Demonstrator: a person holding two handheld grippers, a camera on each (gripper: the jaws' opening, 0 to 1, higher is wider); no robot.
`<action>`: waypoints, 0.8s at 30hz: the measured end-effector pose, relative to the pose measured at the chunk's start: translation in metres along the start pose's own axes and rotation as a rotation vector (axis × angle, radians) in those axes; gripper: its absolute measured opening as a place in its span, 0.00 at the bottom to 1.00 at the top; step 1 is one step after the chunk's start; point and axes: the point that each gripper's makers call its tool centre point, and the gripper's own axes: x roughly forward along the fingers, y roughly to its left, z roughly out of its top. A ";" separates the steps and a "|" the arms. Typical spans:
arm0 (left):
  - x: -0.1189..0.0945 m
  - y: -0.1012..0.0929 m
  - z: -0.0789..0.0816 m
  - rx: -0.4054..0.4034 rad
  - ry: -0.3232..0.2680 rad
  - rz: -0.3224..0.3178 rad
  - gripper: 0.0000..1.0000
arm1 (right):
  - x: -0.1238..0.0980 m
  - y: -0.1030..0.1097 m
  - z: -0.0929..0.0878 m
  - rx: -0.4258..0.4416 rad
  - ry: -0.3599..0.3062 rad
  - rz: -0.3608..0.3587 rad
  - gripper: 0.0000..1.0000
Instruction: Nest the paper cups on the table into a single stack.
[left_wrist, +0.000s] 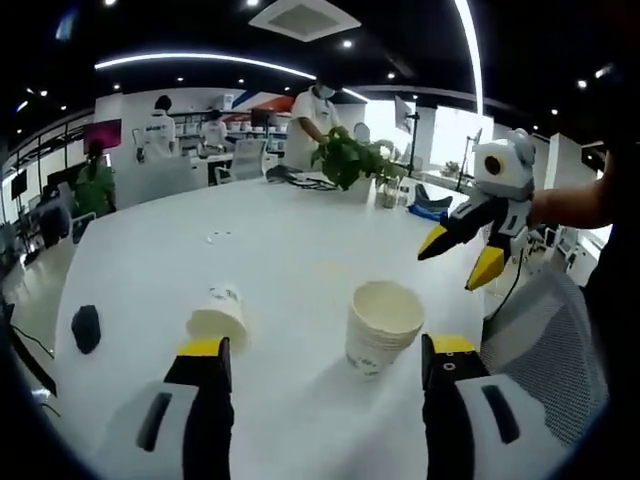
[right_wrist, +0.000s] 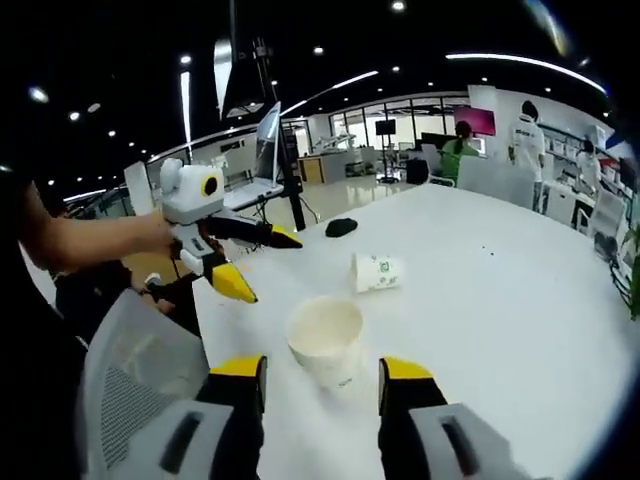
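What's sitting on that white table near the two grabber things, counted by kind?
Upright stack of nested paper cups: 1 (how many cups it holds cannot be told)
Single paper cup lying on its side: 1
Small black object: 1
Potted green plant at the far end: 1
Total: 4 items

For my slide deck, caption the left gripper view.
Open left gripper faces an upright cup stack and a tipped paper cup on the white table; the right gripper hovers open.
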 end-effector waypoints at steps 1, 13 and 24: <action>0.003 0.004 0.001 -0.004 -0.002 0.001 0.75 | -0.002 -0.002 -0.003 0.004 -0.005 -0.009 0.48; 0.028 0.026 -0.003 -0.001 0.054 0.019 0.62 | -0.025 -0.010 -0.019 0.017 -0.093 -0.120 0.71; 0.057 0.056 -0.016 -0.080 0.085 0.058 0.50 | -0.030 0.005 -0.031 0.015 -0.125 -0.135 0.80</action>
